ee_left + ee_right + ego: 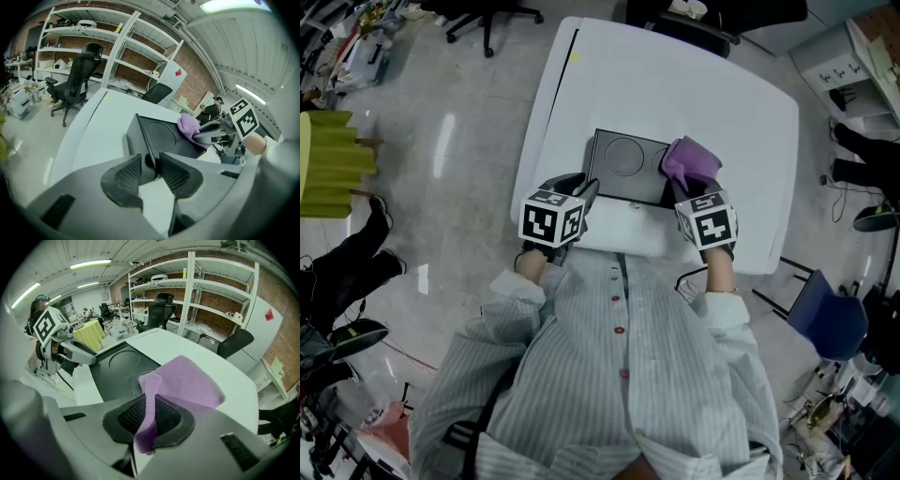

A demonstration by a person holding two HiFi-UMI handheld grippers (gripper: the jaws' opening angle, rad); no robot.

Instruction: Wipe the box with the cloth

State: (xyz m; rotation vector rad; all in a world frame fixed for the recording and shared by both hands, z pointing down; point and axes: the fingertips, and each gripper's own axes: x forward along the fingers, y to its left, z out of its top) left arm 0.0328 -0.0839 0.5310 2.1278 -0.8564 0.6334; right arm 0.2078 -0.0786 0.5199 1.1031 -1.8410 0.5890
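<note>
Striped shirt (619,375) fills the foreground before a white table (675,84). Its flat black box (623,164), two circles on top, is pinched at the near-left edge by the left gripper (587,193). The right gripper (686,193) clamps the purple cloth (692,161) on the box's right side; only its own view shows cloth hanging through the jaws.

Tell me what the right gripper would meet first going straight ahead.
The right gripper grips the cloth; straight ahead it probably meets the box top, though height is unclear.
</note>
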